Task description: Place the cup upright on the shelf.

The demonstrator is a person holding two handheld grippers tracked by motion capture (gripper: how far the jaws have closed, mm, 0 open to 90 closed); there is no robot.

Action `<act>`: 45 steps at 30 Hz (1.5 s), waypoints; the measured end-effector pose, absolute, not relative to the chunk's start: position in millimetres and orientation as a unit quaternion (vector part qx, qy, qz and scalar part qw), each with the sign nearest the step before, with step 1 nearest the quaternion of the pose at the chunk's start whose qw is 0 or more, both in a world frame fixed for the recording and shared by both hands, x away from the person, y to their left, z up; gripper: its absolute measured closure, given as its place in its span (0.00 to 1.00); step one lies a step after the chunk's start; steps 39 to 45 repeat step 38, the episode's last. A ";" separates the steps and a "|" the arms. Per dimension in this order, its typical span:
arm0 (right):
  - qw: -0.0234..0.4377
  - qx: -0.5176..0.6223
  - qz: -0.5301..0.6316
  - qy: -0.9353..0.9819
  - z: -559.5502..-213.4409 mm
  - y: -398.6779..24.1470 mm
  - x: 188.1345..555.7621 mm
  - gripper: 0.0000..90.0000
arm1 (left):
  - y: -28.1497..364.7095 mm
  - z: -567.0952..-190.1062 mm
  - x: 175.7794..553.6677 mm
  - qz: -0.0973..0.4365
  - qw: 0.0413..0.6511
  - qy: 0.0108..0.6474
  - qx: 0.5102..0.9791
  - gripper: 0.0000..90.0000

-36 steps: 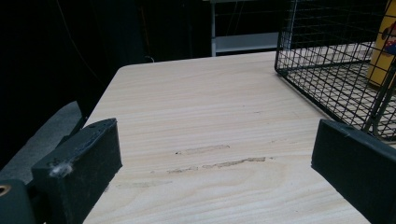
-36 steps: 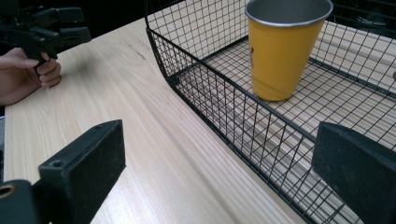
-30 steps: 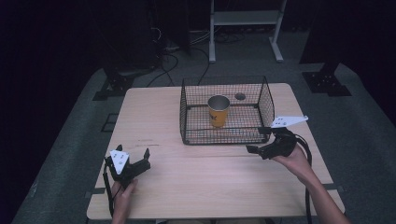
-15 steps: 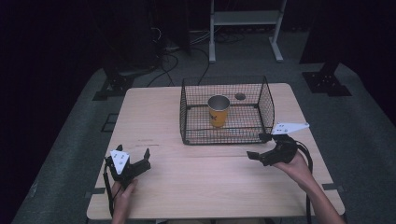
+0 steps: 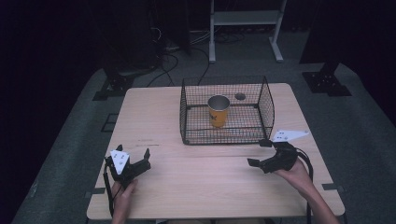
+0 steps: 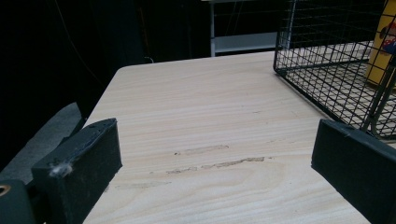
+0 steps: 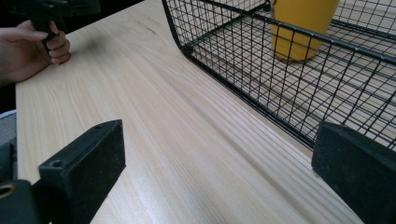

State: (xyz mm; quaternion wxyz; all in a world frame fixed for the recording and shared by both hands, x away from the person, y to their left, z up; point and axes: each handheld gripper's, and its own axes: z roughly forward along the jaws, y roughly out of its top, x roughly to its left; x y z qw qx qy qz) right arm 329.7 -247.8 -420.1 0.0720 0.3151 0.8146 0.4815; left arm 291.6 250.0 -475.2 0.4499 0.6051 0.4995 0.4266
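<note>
We hold both grippers low over the table [image 5: 154, 121], nothing in either. Left gripper [image 5: 134, 161] sits at the table's 7 o'clock, jaws wide apart, aimed at bare wood toward 1 o'clock. Right gripper [image 5: 259, 153] sits at 4 o'clock, just outside the basket's [image 5: 187, 91] near right corner, jaws also wide apart, pointing roughly toward 9 o'clock along the basket's front wall.

The cup [image 5: 218, 111] stands upright inside the basket, about mid-floor, metal rim up, yellow body. In the right gripper view the cup [image 7: 301, 25] shows through the mesh [image 7: 224, 70] at 1 o'clock.

Our read: the cup is the thing to go for, and the right gripper is the nearer one. To do it well we would lift the right gripper above the basket's top edge first, come over the front wall, then drop with jaws kept apart on both sides of the cup body and close below the rim. Going straight in would hit the wire.

In the way: the front wall and near right corner post. A small dark round spot [image 5: 240, 96] lies on the basket floor at the cup's 1 o'clock; we cannot tell what it is. Left hand [image 7: 32, 42] is well apart from the basket, no clash likely. A white frame [image 5: 245, 18] stands on the floor beyond the table's 12 o'clock edge
</note>
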 end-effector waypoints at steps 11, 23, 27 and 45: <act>0.068 0.323 0.479 0.814 -432.1 -252.5 323.3 0.03 | 249.9 -475.3 291.6 0.427 0.450 0.499 0.605 0.01; 0.075 0.338 0.486 0.802 -444.3 -265.7 309.5 0.03 | 249.4 -475.3 291.6 0.428 0.449 0.499 0.605 0.01; 0.074 0.342 0.494 0.796 -451.8 -266.8 299.3 0.03 | 248.9 -475.4 291.6 0.429 0.449 0.499 0.605 0.01; 0.091 0.345 0.525 0.773 -463.9 -261.4 270.3 0.03 | 247.7 -475.6 291.6 0.432 0.445 0.497 0.608 0.01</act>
